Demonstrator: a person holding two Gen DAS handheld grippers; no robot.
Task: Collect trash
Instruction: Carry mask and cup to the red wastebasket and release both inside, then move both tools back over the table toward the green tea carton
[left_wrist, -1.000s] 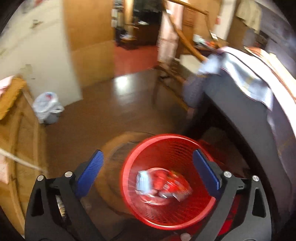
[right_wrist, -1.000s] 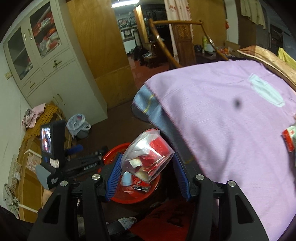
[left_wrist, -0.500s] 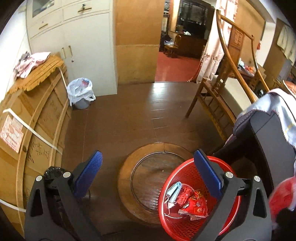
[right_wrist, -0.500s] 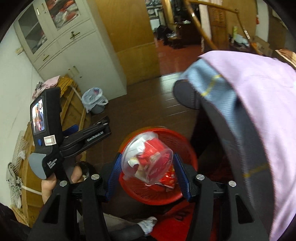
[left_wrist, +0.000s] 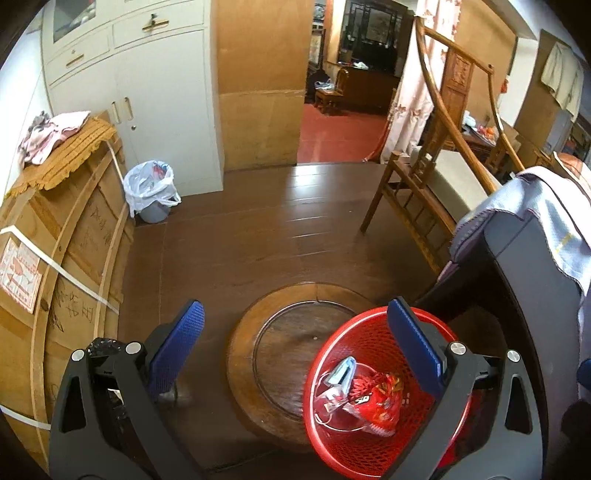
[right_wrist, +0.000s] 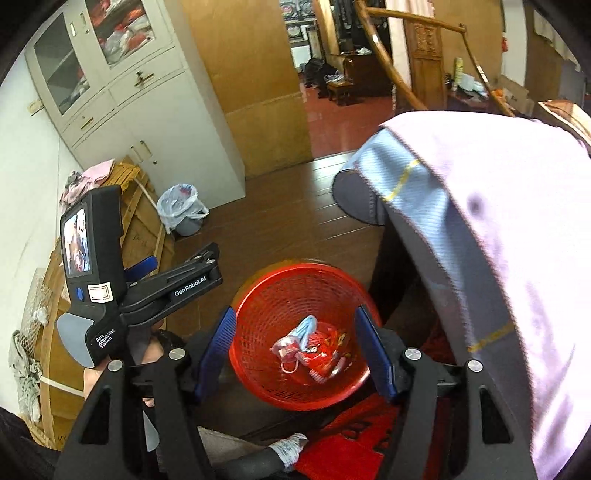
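A red mesh basket (right_wrist: 273, 295) stands on the floor beside the cloth-covered table. In it lies trash (right_wrist: 306, 347): a blue face mask, red wrappers and clear plastic. My right gripper (right_wrist: 294, 314) hovers over the basket. Its jaws are opening and nothing is between the blue pads. In the left wrist view the same basket (left_wrist: 332, 343) sits at lower right with the trash (left_wrist: 369, 395) inside. My left gripper (left_wrist: 293, 306) is open and empty, its right finger over the basket's rim.
A round wooden stand (left_wrist: 288, 354) lies on the floor left of the basket. A lilac cloth (right_wrist: 498, 221) covers the dark table on the right. A bin lined with a white bag (left_wrist: 149, 188) stands by the cabinet. Beyond the table is a wooden chair (left_wrist: 417, 206).
The right gripper swung from the table edge to above the basket. The clear cup of red wrappers left its jaws, which now stand wider. The left view shifted, leaving the basket at lower right.
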